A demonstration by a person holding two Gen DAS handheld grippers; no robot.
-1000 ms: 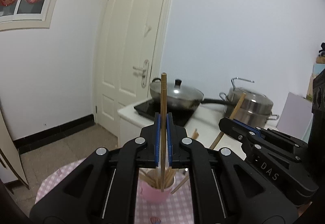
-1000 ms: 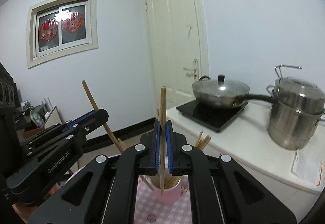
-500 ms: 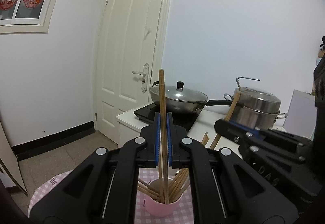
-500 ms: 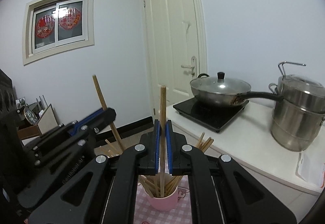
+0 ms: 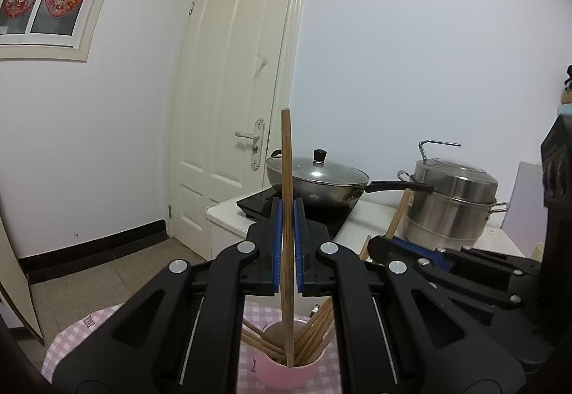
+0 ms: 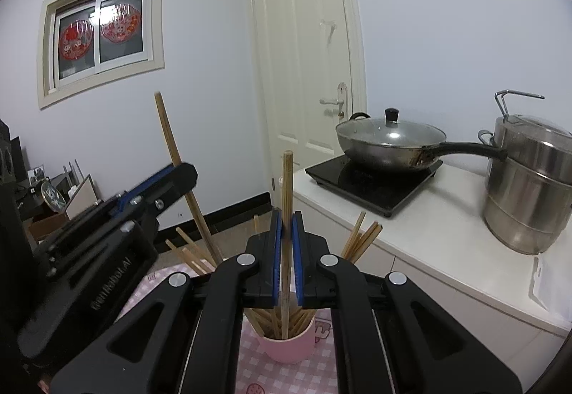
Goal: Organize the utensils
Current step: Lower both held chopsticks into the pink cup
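Note:
A pink cup [image 5: 282, 374] holding several wooden chopsticks stands on a pink checked cloth [image 5: 68, 344]; it also shows in the right wrist view [image 6: 287, 345]. My left gripper [image 5: 287, 211] has its jaws slightly parted around an upright chopstick [image 5: 286, 158] whose lower tip rests inside the cup. My right gripper [image 6: 287, 222] is shut on another upright chopstick [image 6: 287, 186], its tip down in the cup. Each gripper shows in the other's view, the right gripper [image 5: 386, 244] and the left gripper [image 6: 178, 176], close on either side of the cup.
Behind the cup a white counter [image 6: 447, 251] carries a black induction hob [image 6: 371, 179] with a lidded wok [image 6: 389, 140] and a steel steamer pot [image 6: 532, 186]. A white door [image 5: 232, 129] and a window [image 6: 100, 36] are on the walls.
Both grippers have come down over the cup, and both chopstick tips now sit inside it. The left jaws have opened a little around their chopstick.

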